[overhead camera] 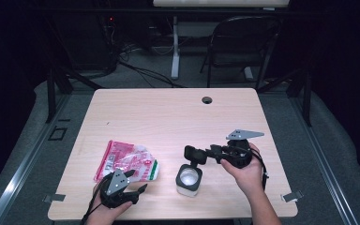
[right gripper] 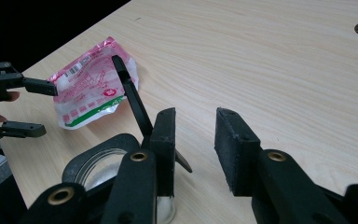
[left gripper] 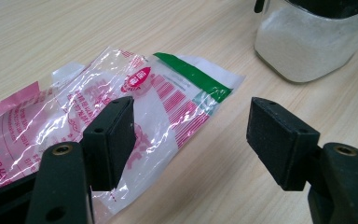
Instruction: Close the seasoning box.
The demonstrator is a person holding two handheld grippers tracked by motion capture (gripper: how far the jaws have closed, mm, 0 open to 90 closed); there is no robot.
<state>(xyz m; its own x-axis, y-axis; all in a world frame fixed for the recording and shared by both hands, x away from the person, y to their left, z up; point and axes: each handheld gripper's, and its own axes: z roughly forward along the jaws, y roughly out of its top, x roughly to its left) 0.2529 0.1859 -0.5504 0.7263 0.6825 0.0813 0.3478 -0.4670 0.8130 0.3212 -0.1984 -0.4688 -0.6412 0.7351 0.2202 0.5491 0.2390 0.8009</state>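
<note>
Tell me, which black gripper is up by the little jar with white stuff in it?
The right gripper, reaching over the jar. The left gripper sits by the pink plastic bag instead.

R claw (overhead camera: 193,154) over jar (overhead camera: 188,179) — L claw (overhead camera: 138,182) by pink bag (overhead camera: 127,160)

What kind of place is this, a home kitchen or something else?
Probably a lab or recording workspace, not a kitchen: a bare wooden table with a cable hole, loose cables on the carpeted floor, and a folding chair behind, amid dark surroundings.

Glossy crinkled plastic packet (left gripper: 121,102), frosted jar (left gripper: 303,42), matt wood-grain table (overhead camera: 168,112).
</note>
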